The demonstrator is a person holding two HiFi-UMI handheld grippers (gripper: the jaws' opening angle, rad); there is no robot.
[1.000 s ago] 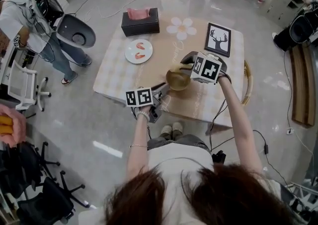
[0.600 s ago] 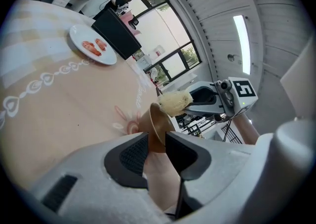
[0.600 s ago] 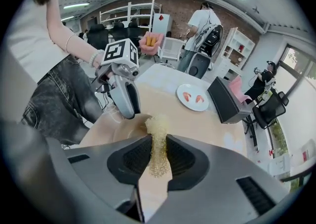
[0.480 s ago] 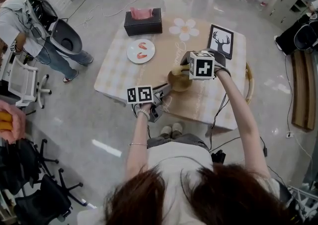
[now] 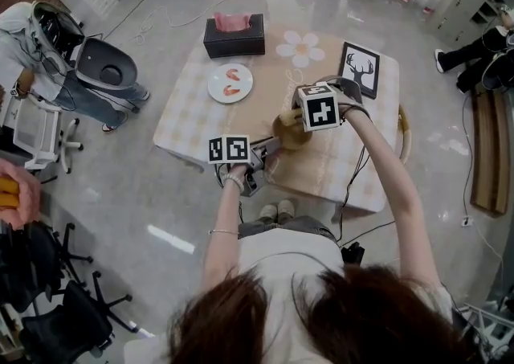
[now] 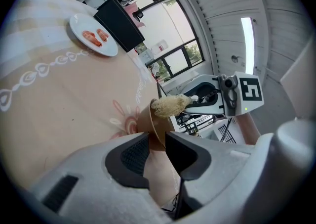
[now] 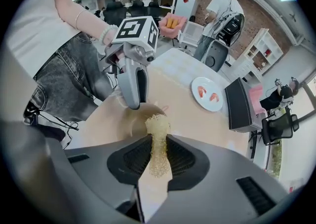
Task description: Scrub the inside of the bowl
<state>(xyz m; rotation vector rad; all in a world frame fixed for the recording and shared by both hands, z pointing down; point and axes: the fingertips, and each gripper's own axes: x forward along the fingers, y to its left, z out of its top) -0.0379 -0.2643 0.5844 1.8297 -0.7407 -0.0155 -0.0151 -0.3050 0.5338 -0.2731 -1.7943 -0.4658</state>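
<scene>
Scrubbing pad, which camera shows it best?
Right gripper view: the scrubbing pad sits centre frame, clamped between the right gripper's jaws. Left gripper view shows only its tip at the bowl; head view barely shows it.

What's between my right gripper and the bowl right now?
A yellowish mesh scrubber, pinched by the right gripper, its tip over the bowl; the right gripper view shows it.

The person has brown hair [image 5: 321, 318] and wears a white short-sleeved top [image 5: 281, 270], grey jeans [image 7: 64, 69], pale shoes [image 5: 275, 211] and two bracelets [image 5: 233, 183] on the left wrist (one beaded, one a thin bangle). The left hand-held gripper [image 6: 157, 149] and right hand-held gripper [image 7: 158, 156] are light grey, with black ribbed pads [image 6: 131, 156]. Each carries a cube [image 5: 319, 108] of black-and-white square markers. A black cable [image 5: 355, 168] hangs by the right arm.
</scene>
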